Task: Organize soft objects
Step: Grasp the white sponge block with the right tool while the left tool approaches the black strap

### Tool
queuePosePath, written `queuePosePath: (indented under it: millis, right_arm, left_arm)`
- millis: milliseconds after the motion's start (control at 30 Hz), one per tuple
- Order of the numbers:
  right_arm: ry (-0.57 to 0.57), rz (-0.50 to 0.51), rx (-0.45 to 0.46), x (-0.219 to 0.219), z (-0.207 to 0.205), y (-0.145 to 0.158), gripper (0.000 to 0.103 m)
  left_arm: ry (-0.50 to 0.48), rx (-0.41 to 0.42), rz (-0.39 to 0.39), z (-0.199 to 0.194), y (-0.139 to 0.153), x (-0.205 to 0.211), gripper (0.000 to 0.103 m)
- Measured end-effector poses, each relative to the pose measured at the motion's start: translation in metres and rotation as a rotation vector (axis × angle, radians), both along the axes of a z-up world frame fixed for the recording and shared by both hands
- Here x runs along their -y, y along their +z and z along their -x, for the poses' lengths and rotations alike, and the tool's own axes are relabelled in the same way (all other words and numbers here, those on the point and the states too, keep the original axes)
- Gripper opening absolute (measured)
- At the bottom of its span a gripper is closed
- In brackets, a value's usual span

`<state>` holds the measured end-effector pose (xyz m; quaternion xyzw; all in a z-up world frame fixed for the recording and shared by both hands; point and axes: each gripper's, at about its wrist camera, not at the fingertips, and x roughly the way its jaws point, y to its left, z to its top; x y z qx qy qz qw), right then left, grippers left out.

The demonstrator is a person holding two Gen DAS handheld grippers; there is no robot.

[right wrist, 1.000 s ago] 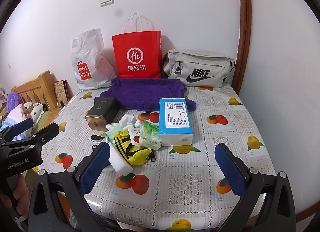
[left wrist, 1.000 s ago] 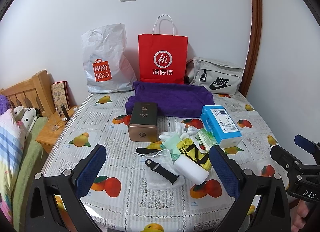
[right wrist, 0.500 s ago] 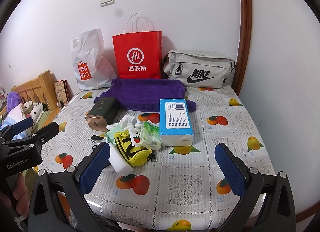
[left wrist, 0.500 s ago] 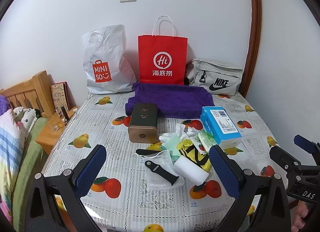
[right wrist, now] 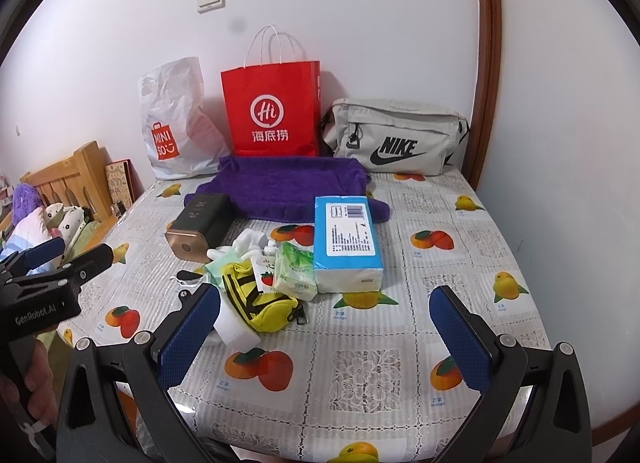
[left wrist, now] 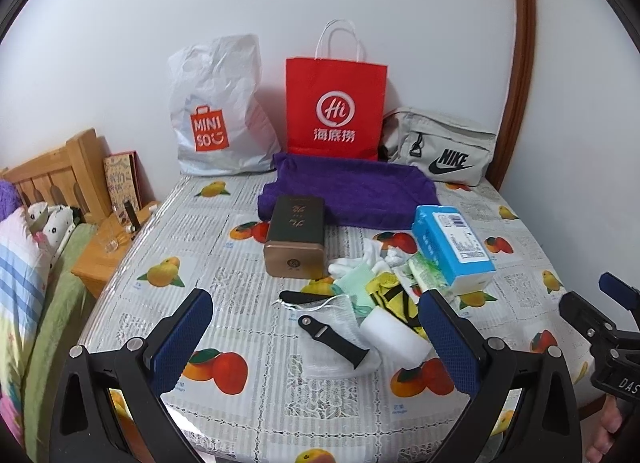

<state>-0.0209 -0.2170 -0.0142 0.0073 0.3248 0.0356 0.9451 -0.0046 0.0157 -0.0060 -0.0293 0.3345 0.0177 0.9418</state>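
A heap of small things lies mid-table: a blue tissue pack (left wrist: 452, 247) (right wrist: 346, 239), a green wet-wipe pack (right wrist: 294, 271), a yellow pouch (right wrist: 260, 299), white gloves (left wrist: 372, 255), a white sponge block (left wrist: 394, 337) and a black strap on a mesh bag (left wrist: 334, 339). A purple towel (left wrist: 348, 191) (right wrist: 288, 187) lies behind. My left gripper (left wrist: 316, 337) is open and empty above the near table edge. My right gripper (right wrist: 324, 327) is open and empty, right of the heap.
A dark tin box (left wrist: 296, 239) lies left of the heap. A white Miniso bag (left wrist: 216, 111), a red paper bag (left wrist: 336, 107) and a grey Nike bag (left wrist: 440, 153) stand against the back wall. A wooden bed frame (left wrist: 44, 171) and nightstand (left wrist: 108, 247) are at the left.
Both grippers have barely shifted; the views sit almost the same. Nothing on the table moved.
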Motion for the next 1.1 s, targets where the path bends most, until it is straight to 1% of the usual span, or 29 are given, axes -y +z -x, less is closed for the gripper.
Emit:
queuePosePath:
  millis: [167,267,333,433,533,600,667,767,833,967,1100]
  right_arm:
    - [0.038,-0.013,-0.02,0.0,-0.01,-0.017,0.103]
    - [0.083,0.012,-0.04,-0.009,-0.017,-0.033,0.102]
    - [0.111,0.023,-0.053,-0.015,-0.023,-0.043,0.101]
    - [0.168,0.004,-0.061,-0.022,-0.027,-0.055,0.096]
    - [0.227,-0.02,-0.071,-0.029,-0.031,-0.067,0.096]
    - [0.256,-0.001,-0.069,-0.037,-0.033,-0.075,0.093]
    - [0.284,0.01,-0.074,-0.043,-0.036,-0.084,0.088]
    - [0.327,-0.003,-0.098,-0.051,-0.04,-0.095,0.081]
    - [0.34,-0.005,-0.116,-0.057,-0.045,-0.103,0.08]
    - [0.378,-0.001,-0.137,-0.068,-0.052,-0.114,0.071]
    - [0.417,0.029,-0.136,-0.081,-0.057,-0.121,0.069]
  left_arm:
    - [0.04,-0.054,-0.007,-0.017,-0.022,-0.013,0.103]
    - [0.077,-0.077,-0.024,-0.025,-0.036,-0.021,0.103]
    - [0.091,-0.099,-0.019,-0.029,-0.044,-0.027,0.103]
    - [0.108,-0.13,-0.01,-0.036,-0.059,-0.035,0.103]
    - [0.13,-0.168,-0.01,-0.042,-0.074,-0.042,0.103]
    - [0.14,-0.194,-0.004,-0.045,-0.084,-0.047,0.103]
    - [0.138,-0.214,0.008,-0.048,-0.093,-0.052,0.103]
    - [0.143,-0.245,0.03,-0.052,-0.107,-0.058,0.103]
    - [0.142,-0.26,0.054,-0.056,-0.114,-0.063,0.103]
    - [0.144,-0.271,0.073,-0.06,-0.126,-0.067,0.103]
    - [0.134,-0.281,0.096,-0.065,-0.135,-0.07,0.103]
